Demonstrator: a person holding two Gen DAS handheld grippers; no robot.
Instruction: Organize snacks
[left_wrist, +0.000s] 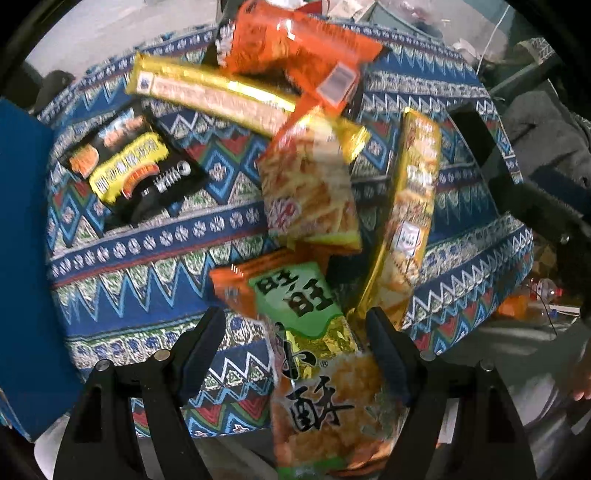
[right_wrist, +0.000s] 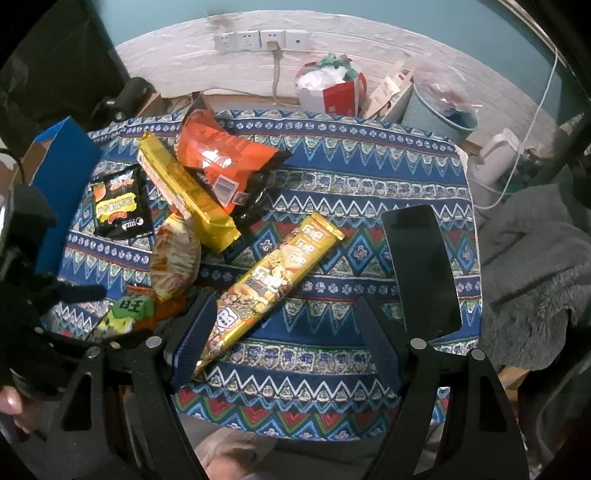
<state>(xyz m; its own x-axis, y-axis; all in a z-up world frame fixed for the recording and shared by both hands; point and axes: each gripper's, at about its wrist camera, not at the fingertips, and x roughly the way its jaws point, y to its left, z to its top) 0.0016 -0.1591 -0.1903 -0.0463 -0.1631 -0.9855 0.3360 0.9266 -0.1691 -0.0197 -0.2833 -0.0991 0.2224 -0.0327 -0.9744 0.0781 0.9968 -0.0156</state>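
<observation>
Several snack packets lie on a table with a blue patterned cloth (right_wrist: 351, 177). My left gripper (left_wrist: 291, 325) points down and is open, its fingers on either side of a green and orange rice cracker packet (left_wrist: 306, 332); the pads do not visibly press on it. My right gripper (right_wrist: 284, 310) is open over the cloth, with the lower end of a long gold packet (right_wrist: 273, 280) beside its left finger (right_wrist: 199, 325). Further back lie an orange bag (right_wrist: 225, 158), a second gold packet (right_wrist: 184, 192), a black and yellow packet (right_wrist: 120, 203) and an orange cracker packet (right_wrist: 175, 254).
A blue box (right_wrist: 62, 177) stands at the table's left edge. A black phone (right_wrist: 421, 269) lies on the right of the cloth. Grey fleece (right_wrist: 535, 277) sits to the right; a bucket (right_wrist: 439, 110) and a red and white bag (right_wrist: 332, 92) stand behind.
</observation>
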